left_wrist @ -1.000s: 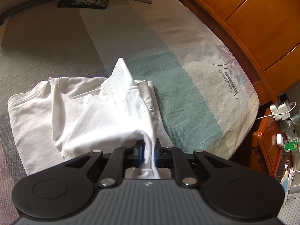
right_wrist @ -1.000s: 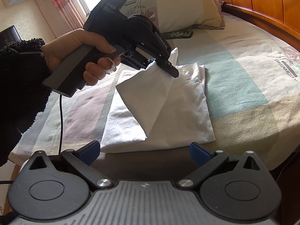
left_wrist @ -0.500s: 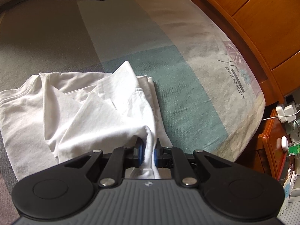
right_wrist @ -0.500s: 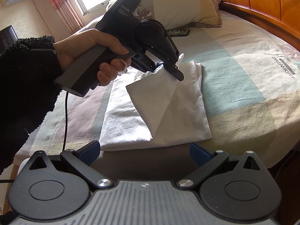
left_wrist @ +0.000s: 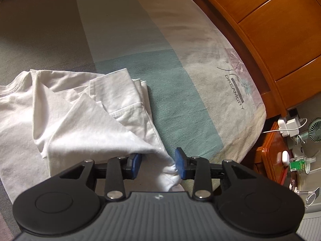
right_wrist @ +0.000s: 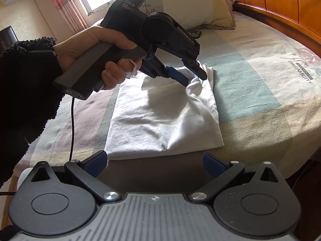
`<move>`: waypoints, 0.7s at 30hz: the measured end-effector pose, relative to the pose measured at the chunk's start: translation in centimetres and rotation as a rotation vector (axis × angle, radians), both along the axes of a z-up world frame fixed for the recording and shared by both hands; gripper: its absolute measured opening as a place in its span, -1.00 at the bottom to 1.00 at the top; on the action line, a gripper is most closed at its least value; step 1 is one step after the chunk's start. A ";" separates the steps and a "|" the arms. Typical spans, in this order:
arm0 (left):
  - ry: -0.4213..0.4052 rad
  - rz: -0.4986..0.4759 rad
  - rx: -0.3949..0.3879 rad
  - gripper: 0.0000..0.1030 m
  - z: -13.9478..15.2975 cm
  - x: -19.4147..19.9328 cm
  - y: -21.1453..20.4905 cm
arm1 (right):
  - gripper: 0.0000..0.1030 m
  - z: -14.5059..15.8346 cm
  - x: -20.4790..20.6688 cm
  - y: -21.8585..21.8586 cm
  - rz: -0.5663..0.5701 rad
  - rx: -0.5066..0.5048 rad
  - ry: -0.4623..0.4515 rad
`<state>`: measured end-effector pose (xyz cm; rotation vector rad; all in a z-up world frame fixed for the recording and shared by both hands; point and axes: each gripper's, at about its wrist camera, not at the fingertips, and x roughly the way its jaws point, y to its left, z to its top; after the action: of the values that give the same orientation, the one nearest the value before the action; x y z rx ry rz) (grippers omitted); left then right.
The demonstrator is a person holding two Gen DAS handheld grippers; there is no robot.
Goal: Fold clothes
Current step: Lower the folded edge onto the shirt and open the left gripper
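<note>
The big bed with the striped sheet in grey, green and cream fills most of both views. Everything else is told from this bed.

In the middle of the bed, nearer the front edge, lies the white cotton T-shirt. It is partly folded into a rough block. Its long side runs from the front edge of the bed toward the cream pillow at the head. One loose flap on the right part of the shirt sits up in a soft hump, not flat yet.

Above that hump is the left gripper, a black claw with blue pads, held in a hand with a fuzzy black sleeve. The claw points down at the bed. Its jaws are opening right now. In the left wrist view the left gripper has a bit of white cloth between its pads; the cloth leans on one pad, and the pads are not squeezing it.

The right gripper waits at the front edge of the bed, just before the near end of the shirt. Its jaws stand wide with nothing in them.

The left claw is much nearer to the hump. I think the flap is being let go, and it needs smoothing flat next.
</note>
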<state>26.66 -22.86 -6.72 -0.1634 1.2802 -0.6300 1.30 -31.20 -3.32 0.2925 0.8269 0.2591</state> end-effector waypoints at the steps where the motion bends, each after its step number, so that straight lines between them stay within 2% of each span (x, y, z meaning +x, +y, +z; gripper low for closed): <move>1: -0.004 -0.003 -0.010 -0.31 0.3 -0.1 0.3 | 1.00 0.0 0.0 0.0 0.000 -0.001 0.000; 7: -0.034 -0.035 -0.084 -0.16 2.0 -2.0 3.5 | 1.00 0.0 -0.1 -0.2 0.000 0.003 -0.005; 10: -0.029 -0.038 -0.138 -0.09 2.0 -3.4 5.8 | 1.00 0.0 0.1 -0.3 -0.006 0.012 -0.007; 13: -0.009 -0.005 -0.176 -0.02 0.9 -4.2 8.4 | 1.00 -0.1 0.5 -0.3 -0.007 0.023 -0.009; 17: 0.066 0.089 -0.206 -0.02 -2.2 -3.1 11.0 | 1.00 -0.4 1.3 0.0 0.001 0.033 -0.006; 19: 0.096 0.113 -0.225 -0.02 -3.5 -2.2 11.3 | 1.00 -0.5 1.7 0.1 0.003 0.034 -0.004; 21: 0.093 0.101 -0.223 -0.02 -4.1 -1.2 10.6 | 1.00 -0.7 2.0 0.2 0.003 0.035 0.001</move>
<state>25.49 -12.22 -10.77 -0.4430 1.2806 -0.6831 3.29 -31.00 -4.00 0.3237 0.8244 0.2768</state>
